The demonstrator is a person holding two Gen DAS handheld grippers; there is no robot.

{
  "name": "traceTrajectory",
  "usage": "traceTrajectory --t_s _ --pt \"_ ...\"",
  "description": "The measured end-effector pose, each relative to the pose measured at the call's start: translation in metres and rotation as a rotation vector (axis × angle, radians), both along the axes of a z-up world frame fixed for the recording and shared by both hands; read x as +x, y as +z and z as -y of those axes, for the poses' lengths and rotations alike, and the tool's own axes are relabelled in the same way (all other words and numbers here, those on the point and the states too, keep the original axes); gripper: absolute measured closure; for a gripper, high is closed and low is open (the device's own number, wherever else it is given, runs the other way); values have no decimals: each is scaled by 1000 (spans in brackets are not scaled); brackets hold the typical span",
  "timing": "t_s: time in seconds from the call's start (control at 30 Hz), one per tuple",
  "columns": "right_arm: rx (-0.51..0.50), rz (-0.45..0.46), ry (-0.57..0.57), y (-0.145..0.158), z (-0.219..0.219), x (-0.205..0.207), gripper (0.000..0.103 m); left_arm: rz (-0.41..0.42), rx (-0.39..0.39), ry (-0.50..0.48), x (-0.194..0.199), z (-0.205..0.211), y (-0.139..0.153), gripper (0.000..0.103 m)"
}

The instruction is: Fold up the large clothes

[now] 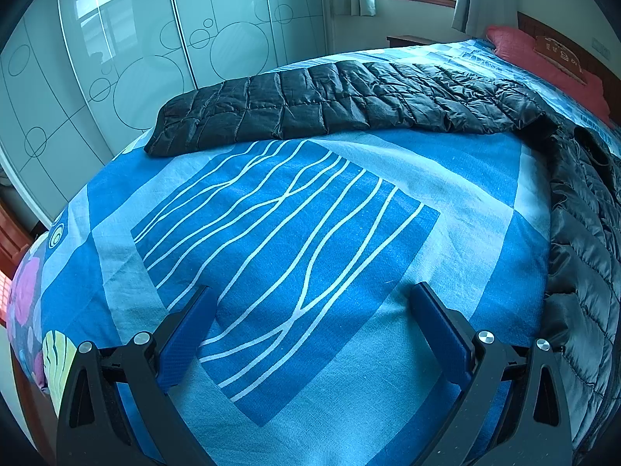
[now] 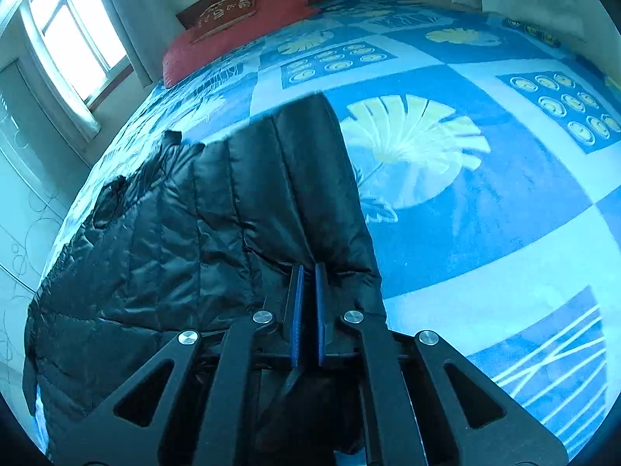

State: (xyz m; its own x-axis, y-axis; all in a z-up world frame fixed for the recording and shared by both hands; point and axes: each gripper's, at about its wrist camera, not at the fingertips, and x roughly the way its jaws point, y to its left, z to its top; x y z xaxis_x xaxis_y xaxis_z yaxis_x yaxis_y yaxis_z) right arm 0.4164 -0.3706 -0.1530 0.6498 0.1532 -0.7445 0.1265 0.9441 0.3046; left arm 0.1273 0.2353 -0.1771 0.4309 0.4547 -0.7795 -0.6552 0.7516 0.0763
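Left wrist view: the left claw (image 1: 310,334) stands wide open and empty over the blue patterned bedsheet (image 1: 295,209). The black quilted puffer jacket (image 1: 349,97) lies beyond it, one sleeve stretched flat across the bed.

Right wrist view: the right claw (image 2: 307,310) is closed, pinching the jacket's other sleeve (image 2: 295,178), which lies partly over the jacket body. Folding looks barely begun; sleeves and body remain.

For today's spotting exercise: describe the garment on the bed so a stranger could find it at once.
Start at the bed with the blue patterned cover. Across it lies a black quilted puffer jacket, one sleeve stretched out flat. It is the only dark, shiny, stitched-panel item; the pillow beyond is pink.
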Motion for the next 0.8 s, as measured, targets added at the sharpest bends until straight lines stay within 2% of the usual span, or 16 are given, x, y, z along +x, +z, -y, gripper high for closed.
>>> traceTrajectory --t_s 0.07,0.17,0.23,0.33,0.37,0.47,0.53,0.63,0.67,0.8 --pt "-44 69 -4 22 -6 2 96 1 -1 0 0 1 0 4" --pt "-80 108 0 33 -13 21 91 0 2 0 0 1 -1 4" --pt "-98 79 -5 25 -18 40 90 0 2 0 0 1 -1 4" --pt "-137 -13 -19 -7 -21 63 90 0 2 0 0 1 -1 4" --pt "-144 -15 -14 -17 -21 65 90 0 3 0 0 1 -1 4" --pt "-156 -13 -16 -15 -23 65 90 0 4 0 0 1 -1 4" --pt "-143 5 -30 0 -26 53 87 0 1 0 0 1 -1 4" --pt "-99 87 -23 21 -39 18 58 2 1 0 0 1 -1 4" --pt "-99 109 -16 26 -48 1 55 2 1 0 0 1 -1 4" --pt "-110 118 12 23 -77 -35 55 2 1 0 0 2 -1 4"
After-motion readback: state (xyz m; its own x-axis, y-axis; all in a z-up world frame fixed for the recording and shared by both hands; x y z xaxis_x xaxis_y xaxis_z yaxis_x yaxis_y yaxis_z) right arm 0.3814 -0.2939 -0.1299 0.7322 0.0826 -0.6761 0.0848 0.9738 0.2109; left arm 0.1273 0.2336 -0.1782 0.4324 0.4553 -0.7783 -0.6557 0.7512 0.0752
